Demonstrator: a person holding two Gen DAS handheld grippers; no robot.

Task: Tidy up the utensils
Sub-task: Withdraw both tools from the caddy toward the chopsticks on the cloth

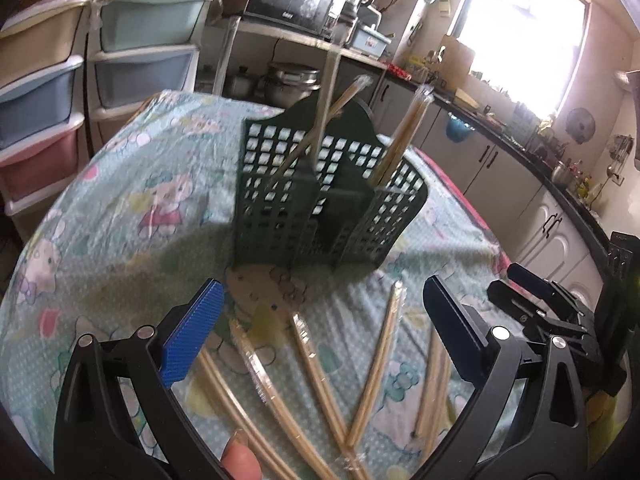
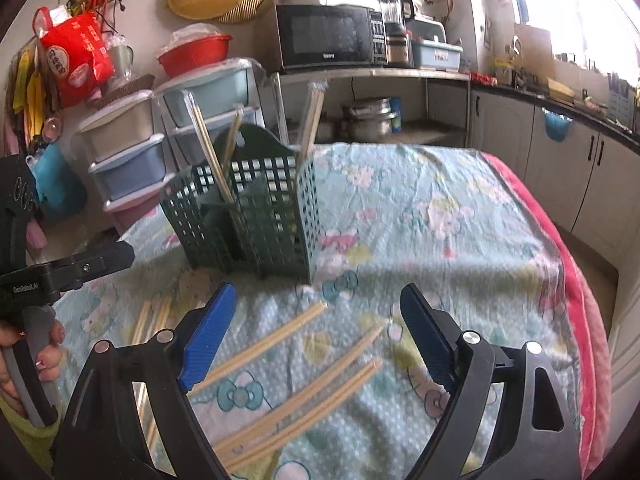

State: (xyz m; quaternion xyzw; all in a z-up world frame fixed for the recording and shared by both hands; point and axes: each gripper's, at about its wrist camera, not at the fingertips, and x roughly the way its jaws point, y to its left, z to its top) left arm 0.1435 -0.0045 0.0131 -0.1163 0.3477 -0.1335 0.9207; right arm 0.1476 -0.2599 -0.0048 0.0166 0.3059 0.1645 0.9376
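A dark green perforated utensil holder [image 1: 320, 200] stands on the table, with a few wrapped chopstick pairs [image 1: 404, 132] upright in its compartments; it also shows in the right wrist view [image 2: 256, 216]. Several wrapped chopstick pairs [image 1: 376, 364] lie loose on the cloth in front of it, also in the right wrist view [image 2: 304, 392]. My left gripper [image 1: 320, 336] is open and empty, hovering above the loose pairs. My right gripper [image 2: 316, 340] is open and empty, above the loose pairs too. The right gripper's body [image 1: 560, 320] shows at the right of the left wrist view.
The table wears a teal cartoon-print cloth [image 2: 440, 220] with a red edge at the right. Plastic drawer units [image 1: 52, 92] stand behind left. A microwave [image 2: 328, 36] sits on a shelf behind. Kitchen counters [image 1: 520, 152] run along the right.
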